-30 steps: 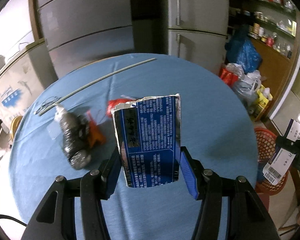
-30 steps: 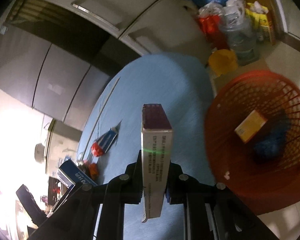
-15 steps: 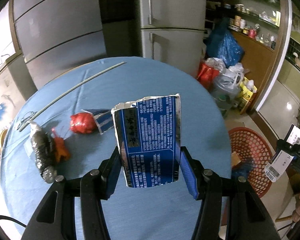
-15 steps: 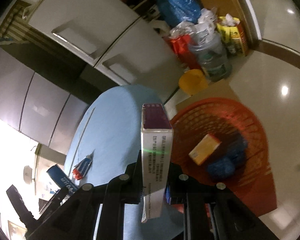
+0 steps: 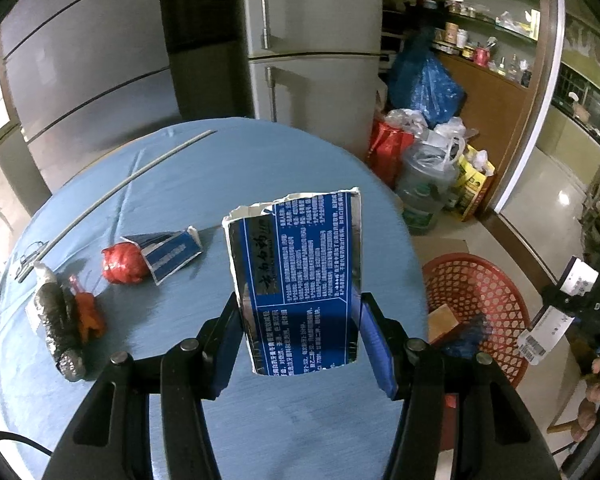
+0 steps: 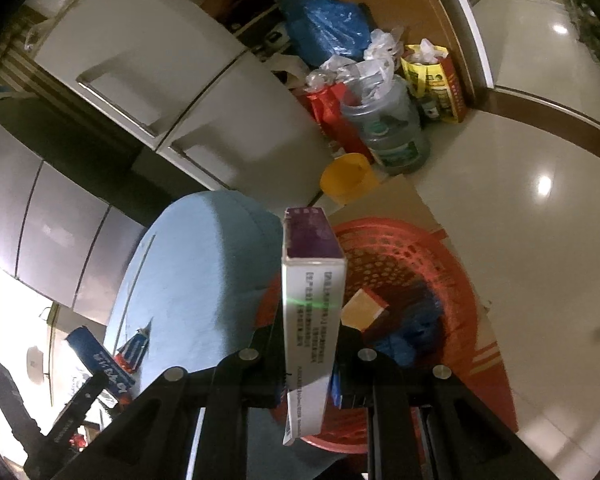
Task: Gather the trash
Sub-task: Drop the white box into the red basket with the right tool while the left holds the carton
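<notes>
My left gripper [image 5: 300, 340] is shut on a torn blue carton [image 5: 300, 280] with a silver lining, held upright over the round blue table [image 5: 204, 176]. My right gripper [image 6: 308, 360] is shut on a narrow white box with a purple top [image 6: 312, 300], held above the table's edge and the red basket [image 6: 440, 280] on the floor. In the left wrist view the red basket [image 5: 488, 288] is at the right, with a tan box [image 5: 442, 318] and blue trash inside. On the table lie a red crumpled wad [image 5: 122, 264], a flattened blue carton [image 5: 172, 252] and a dark wrapped bundle [image 5: 60, 332].
A thin rod [image 5: 128, 184] lies across the table's far side. Grey fridges [image 5: 312, 40] stand behind the table. Bags, a water jug [image 6: 388, 128] and a yellow tub [image 6: 346, 176] crowd the floor near the basket. Shiny floor [image 6: 540, 220] spreads to the right.
Both grippers have swung right with their loads. The basket has come further into both views; the table trash has slid left in the left wrist view. Neither grip has changed.
</notes>
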